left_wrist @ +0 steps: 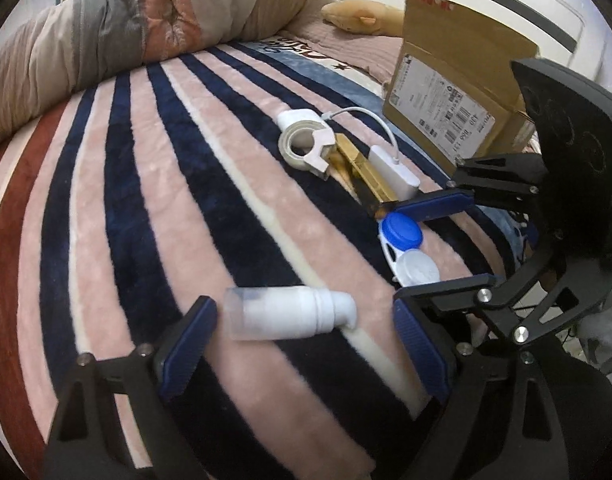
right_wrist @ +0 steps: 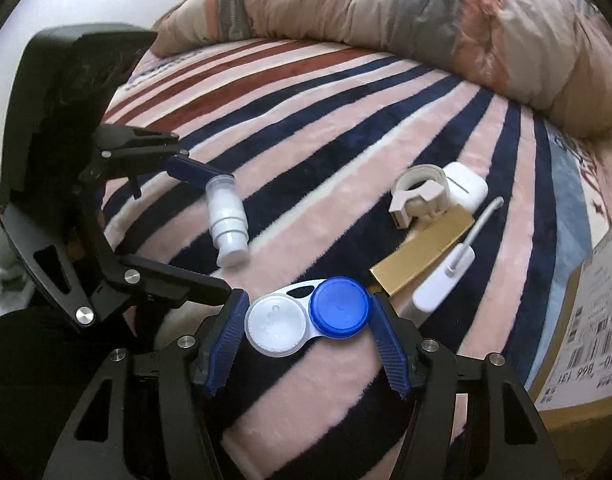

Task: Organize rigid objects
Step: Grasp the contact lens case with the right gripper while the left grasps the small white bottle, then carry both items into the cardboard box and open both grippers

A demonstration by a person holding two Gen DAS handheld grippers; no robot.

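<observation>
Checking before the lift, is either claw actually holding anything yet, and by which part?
Nothing is held. The left claw straddles the white bottle; the right claw brackets the contact lens case, pads apart from both.

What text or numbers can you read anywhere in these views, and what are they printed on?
"430- B66 131": upside down beside the barcodes on the shipping label of the cardboard box.
Rest of that label: too small to read.
Red print on the box flap: blurred.
Dark lettering on the blue bedcover: unreadable.

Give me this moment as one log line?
left gripper: open around white bottle | right gripper: open around lens case | box: open
</observation>
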